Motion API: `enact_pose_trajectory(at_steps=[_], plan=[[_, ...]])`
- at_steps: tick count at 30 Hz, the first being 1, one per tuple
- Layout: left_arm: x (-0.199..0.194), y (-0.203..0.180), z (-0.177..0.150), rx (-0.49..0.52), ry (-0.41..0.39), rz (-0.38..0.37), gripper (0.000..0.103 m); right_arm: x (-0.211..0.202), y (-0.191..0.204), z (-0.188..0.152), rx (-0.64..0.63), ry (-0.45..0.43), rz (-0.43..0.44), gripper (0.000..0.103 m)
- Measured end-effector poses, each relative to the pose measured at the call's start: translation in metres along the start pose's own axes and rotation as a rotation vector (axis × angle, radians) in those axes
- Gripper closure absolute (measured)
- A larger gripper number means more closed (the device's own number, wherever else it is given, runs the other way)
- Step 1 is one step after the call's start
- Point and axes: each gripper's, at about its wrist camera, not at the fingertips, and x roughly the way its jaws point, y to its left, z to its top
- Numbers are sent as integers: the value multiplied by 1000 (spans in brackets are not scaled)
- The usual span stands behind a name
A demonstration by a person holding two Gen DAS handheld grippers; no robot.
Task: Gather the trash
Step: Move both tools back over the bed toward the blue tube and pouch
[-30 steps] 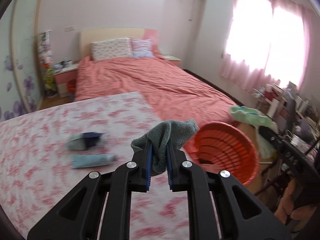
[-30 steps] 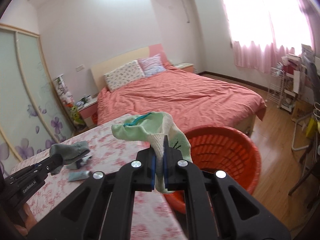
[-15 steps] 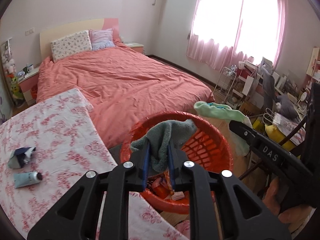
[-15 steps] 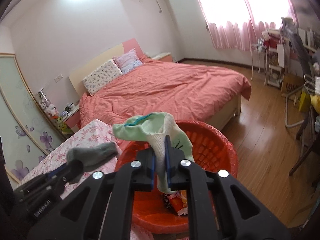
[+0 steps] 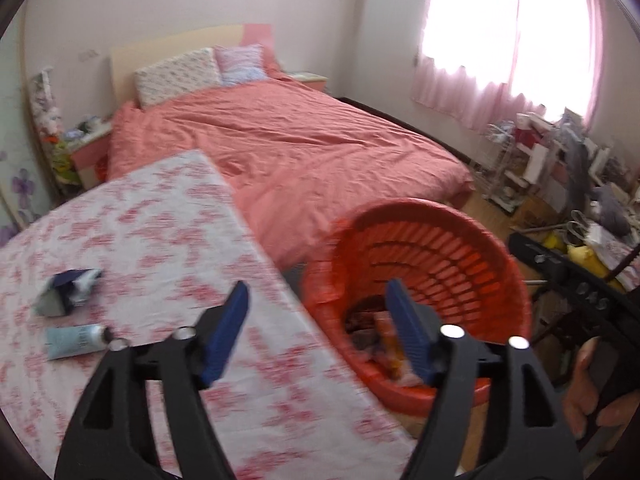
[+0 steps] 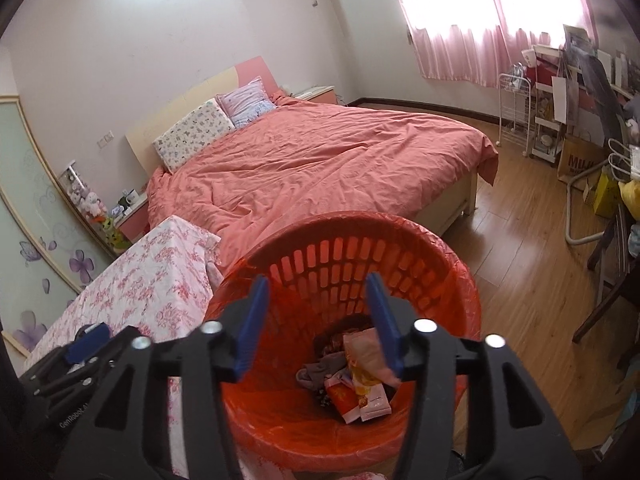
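left gripper [image 5: 316, 304]: jaws opening, nothing between them; sits at table edge beside basket, likely just dumping
right gripper [image 6: 318, 300]: jaws opening, empty, hangs right over basket mouth so drops land inside
basket [image 6: 460, 268]: one, orange, lined, on floor touching table corner, handy for both hands
trash in basket: snack wrappers [image 6: 360, 384] plus cloth, count unclear
trash left on table [image 5: 160, 220]: two – tube [image 5: 72, 342], crumpled pack [image 5: 66, 286]

orange-red basket [image 6: 400, 240], salmon bedspread [image 6: 320, 160], pink-flowered white tablecloth [image 5: 160, 220], pale blue tube [image 5: 72, 342], pink curtains [image 6: 480, 20].
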Motion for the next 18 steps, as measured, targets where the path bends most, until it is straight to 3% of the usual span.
enact_pose_trajectory(at_steps=[3, 8, 16, 18], plan=[[-9, 22, -11, -12, -10, 61, 14, -3, 15, -6, -43, 1, 13, 39], [-23, 73, -29, -40, -3, 188, 13, 0, 60, -26, -128, 42, 68, 39], [-56, 189, -69, -243, 4, 327, 13, 25, 165, -71, -289, 153, 197, 39], [-64, 218, -80, -292, 5, 371, 8, 32, 192, -83, -327, 178, 230, 39]])
